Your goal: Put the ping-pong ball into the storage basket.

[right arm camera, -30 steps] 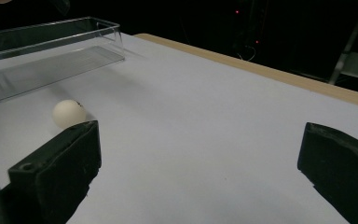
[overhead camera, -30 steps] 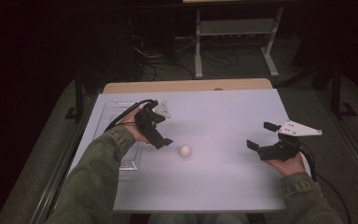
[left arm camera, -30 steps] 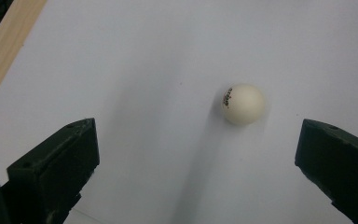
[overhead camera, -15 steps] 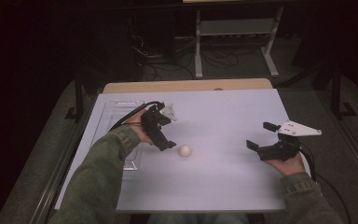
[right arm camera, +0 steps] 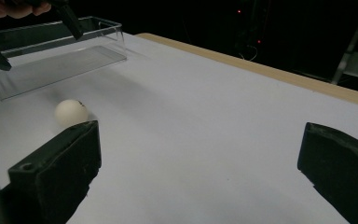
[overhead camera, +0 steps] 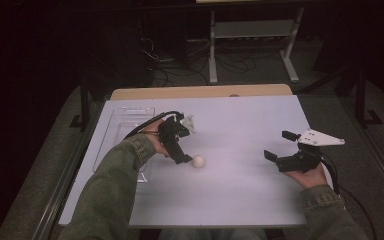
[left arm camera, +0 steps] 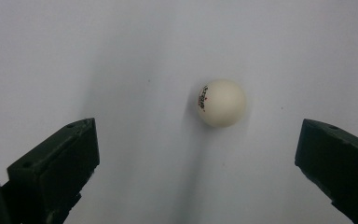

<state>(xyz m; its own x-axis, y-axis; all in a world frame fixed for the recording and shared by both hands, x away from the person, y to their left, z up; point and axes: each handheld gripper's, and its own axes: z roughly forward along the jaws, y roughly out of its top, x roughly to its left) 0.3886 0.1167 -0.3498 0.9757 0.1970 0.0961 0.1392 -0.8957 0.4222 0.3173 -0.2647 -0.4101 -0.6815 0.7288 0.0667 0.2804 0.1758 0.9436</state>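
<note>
The white worktop (overhead camera: 240,200) is being shared by a clear tray (overhead camera: 122,135) at its left edge and both grippers. The right gripper (overhead camera: 280,150) is being held well right, jaws spread wide. The left gripper (overhead camera: 187,159) is being held just beside the small white ball (overhead camera: 198,161), jaws open around nothing.

High view overhead, facing forward-down; gripper views low, close; shared white ball (overhead camera: 198,161) on table (overhead camera: 240,125).
</note>
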